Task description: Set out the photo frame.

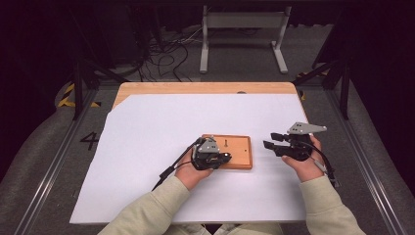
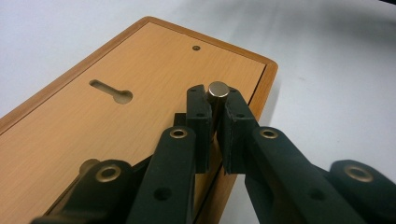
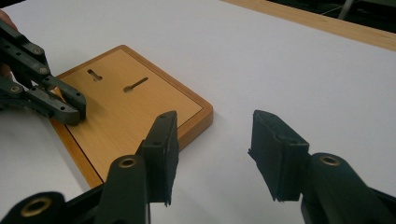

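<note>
A flat wooden board (image 1: 241, 152) with keyhole slots (image 2: 112, 92) lies on the white sheet near the table's middle. A short metal pin (image 2: 218, 89) stands upright near the board's corner. My left gripper (image 1: 224, 157) reaches over the board's near left part, and its jaws (image 2: 215, 101) are shut on that pin. In the right gripper view the left gripper (image 3: 70, 109) rests at the board's (image 3: 135, 109) left edge. My right gripper (image 1: 272, 141) hovers to the right of the board, off the wood. Its jaws (image 3: 215, 140) stand open with nothing between them.
A white sheet (image 1: 161, 127) covers most of the wooden table (image 1: 205, 88). Beyond the far edge, cables (image 1: 166, 54) lie on the floor beside a grey metal stand (image 1: 242, 22). Dark frame legs stand at both sides.
</note>
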`<action>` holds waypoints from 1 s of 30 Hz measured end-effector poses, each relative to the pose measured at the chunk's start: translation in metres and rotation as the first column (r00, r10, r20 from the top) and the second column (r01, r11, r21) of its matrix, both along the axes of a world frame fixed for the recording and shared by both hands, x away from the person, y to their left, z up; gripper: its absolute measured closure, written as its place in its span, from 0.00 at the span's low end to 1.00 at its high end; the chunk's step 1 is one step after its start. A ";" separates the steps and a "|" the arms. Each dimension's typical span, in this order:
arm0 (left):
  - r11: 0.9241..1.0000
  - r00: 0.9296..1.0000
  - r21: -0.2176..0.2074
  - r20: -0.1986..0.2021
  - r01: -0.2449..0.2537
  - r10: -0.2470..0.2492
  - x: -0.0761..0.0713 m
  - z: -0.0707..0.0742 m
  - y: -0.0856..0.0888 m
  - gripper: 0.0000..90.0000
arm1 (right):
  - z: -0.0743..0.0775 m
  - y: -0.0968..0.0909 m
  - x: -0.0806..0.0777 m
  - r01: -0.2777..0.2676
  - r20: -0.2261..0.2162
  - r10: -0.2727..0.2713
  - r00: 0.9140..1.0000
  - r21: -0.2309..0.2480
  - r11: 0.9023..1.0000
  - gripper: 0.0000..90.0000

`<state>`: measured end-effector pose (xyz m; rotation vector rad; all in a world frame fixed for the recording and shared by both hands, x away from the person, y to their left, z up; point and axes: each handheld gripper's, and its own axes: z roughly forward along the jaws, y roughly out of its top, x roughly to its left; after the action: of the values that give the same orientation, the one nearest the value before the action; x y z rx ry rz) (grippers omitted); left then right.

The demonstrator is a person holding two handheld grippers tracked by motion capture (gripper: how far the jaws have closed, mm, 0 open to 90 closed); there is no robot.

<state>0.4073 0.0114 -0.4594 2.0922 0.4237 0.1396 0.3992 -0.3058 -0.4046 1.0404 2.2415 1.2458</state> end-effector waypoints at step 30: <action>0.985 0.908 0.171 0.417 -0.037 -0.038 -0.043 -0.005 -0.008 0.91 | 0.000 0.002 -0.001 -0.012 -0.001 0.012 1.000 -0.010 1.000 0.58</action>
<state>0.3640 0.0039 -0.4644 2.1575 0.1513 0.6360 0.3982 -0.3035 -0.4046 1.0259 2.2551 1.2384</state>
